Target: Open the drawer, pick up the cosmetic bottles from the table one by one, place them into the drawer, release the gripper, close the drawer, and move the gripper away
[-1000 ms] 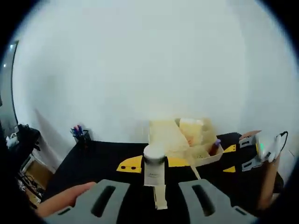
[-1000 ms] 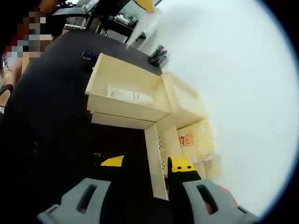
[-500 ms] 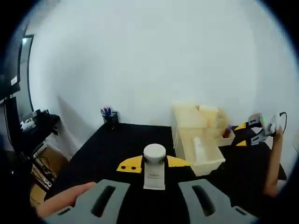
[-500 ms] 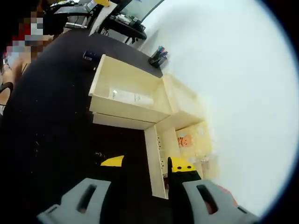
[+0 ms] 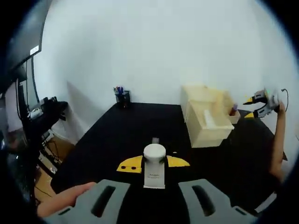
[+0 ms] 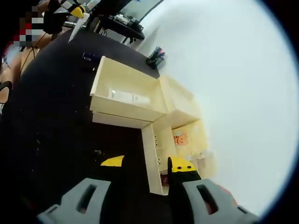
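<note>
Left gripper: our left gripper (image 5: 154, 169) is closed on a small white cylindrical cosmetic bottle with a rounded cap (image 5: 154, 159), held upright between the yellow tips above the desk and well apart from the drawer.

Right gripper: our right gripper (image 6: 145, 164) holds nothing that we can see; its yellow tips stand apart with bare desk between them, so we read it as open. It hangs beside the organiser. In the left gripper view it shows far off, held up in a hand (image 5: 264, 101).

Desk: a black desk (image 6: 56, 116) carries everything.

Organiser: a cream wooden desktop organiser with open compartments (image 6: 180, 121) stands against the white wall (image 5: 154, 46).

Drawer: the cream wooden drawer (image 6: 126, 95) is pulled fully out of the organiser.

Bottle in drawer: one white cosmetic bottle (image 6: 124, 96) lies on its side on the drawer floor.

Pen holder: a dark cup of coloured pens (image 6: 155, 57) stands near the wall beyond the drawer.

Small item: a small dark blue object (image 6: 88, 57) lies on the desk just beside the drawer; we cannot tell what it is.

Progress: opening is done and one bottle is stowed. We judge that the held bottle still has to be carried over and let go, then the drawer closed and both grippers withdrawn.

Writing: the held bottle bears a faint grey label, too small to read; print on the stowed bottle is likewise illegible.
</note>
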### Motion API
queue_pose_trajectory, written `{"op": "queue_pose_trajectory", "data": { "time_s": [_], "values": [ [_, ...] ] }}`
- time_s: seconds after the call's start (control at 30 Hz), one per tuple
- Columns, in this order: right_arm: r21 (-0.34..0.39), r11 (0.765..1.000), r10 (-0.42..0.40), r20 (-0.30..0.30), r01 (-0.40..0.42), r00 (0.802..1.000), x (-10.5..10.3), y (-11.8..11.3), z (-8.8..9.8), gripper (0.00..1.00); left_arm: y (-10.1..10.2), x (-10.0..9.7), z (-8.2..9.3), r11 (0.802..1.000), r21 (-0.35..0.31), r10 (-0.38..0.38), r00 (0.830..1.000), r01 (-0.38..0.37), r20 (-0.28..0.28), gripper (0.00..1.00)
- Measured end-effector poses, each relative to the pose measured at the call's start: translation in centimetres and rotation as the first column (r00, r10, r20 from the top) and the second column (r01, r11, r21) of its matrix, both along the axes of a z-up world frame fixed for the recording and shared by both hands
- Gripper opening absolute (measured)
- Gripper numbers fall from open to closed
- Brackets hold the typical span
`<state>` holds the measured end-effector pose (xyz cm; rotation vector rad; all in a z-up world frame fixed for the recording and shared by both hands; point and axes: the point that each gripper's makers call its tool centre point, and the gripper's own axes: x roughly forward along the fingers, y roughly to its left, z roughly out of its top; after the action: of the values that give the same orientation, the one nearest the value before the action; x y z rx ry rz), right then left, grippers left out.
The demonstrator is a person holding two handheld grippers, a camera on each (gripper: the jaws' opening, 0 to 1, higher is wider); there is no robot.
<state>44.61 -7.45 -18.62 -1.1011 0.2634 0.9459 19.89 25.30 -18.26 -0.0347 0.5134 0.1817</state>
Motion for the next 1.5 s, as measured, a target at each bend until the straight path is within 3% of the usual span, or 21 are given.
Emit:
{"op": "queue_pose_trajectory", "data": {
  "time_s": [0.13, 0.27, 0.4, 0.43, 0.57, 0.83, 1.07, 1.2, 1.37, 1.5],
  "values": [
    [0.0, 1.0, -0.002, 0.001, 0.002, 1.0, 0.1, -0.2, 0.1, 0.31, -0.1, -2.1, -1.8, 1.0, -0.008, -0.025, 0.999, 0.025, -0.039, 0.12],
    [-0.006, 1.0, 0.003, 0.002, -0.003, 1.0, 0.1, -0.1, 0.1, 0.31, 0.2, -3.8, -4.2, 1.0, 0.009, -0.019, 0.993, 0.021, -0.12, 0.12],
    [-0.013, 1.0, 0.008, 0.001, -0.008, 1.0, -0.2, -0.1, 0.0, 0.31, 0.8, -3.9, -5.4, 1.0, -0.006, -0.024, 0.983, 0.024, -0.18, 0.12],
    [-0.016, 1.0, 0.008, 0.002, -0.008, 1.0, -0.2, -0.1, 0.0, 0.31, 1.1, -3.7, -5.8, 1.0, -0.019, -0.028, 0.978, 0.024, -0.208, 0.12],
    [-0.015, 1.0, 0.006, 0.001, -0.006, 1.0, -0.4, -0.1, 0.1, 0.31, 1.8, -1.5, -6.2, 1.0, -0.01, -0.027, 0.973, 0.026, -0.231, 0.12],
    [-0.007, 1.0, -0.015, 0.0, 0.015, 1.0, -0.3, -0.8, 0.5, 0.31, 1.8, 1.8, -8.7, 0.999, 0.017, -0.041, 0.94, 0.049, -0.338, 0.12],
    [0.0, 1.0, -0.021, -0.006, 0.021, 1.0, 0.1, -1.0, 0.9, 0.31, 2.3, 3.3, -11.5, 0.998, 0.021, -0.047, 0.899, 0.062, -0.435, 0.12],
    [0.004, 1.0, -0.019, -0.007, 0.019, 1.0, 0.0, -1.1, 0.9, 0.31, 2.3, 3.4, -12.5, 0.998, 0.013, -0.051, 0.889, 0.064, -0.456, 0.12],
    [0.008, 1.0, -0.022, -0.009, 0.022, 1.0, 0.0, -1.1, 1.0, 0.31, 1.9, 3.1, -12.3, 0.998, -0.005, -0.054, 0.89, 0.058, -0.452, 0.13],
    [0.009, 1.0, -0.02, -0.01, 0.02, 1.0, -0.1, -1.1, 1.0, 0.31, 1.2, 3.0, -10.8, 0.998, 0.007, -0.061, 0.909, 0.07, -0.413, 0.16]
  ]
}}
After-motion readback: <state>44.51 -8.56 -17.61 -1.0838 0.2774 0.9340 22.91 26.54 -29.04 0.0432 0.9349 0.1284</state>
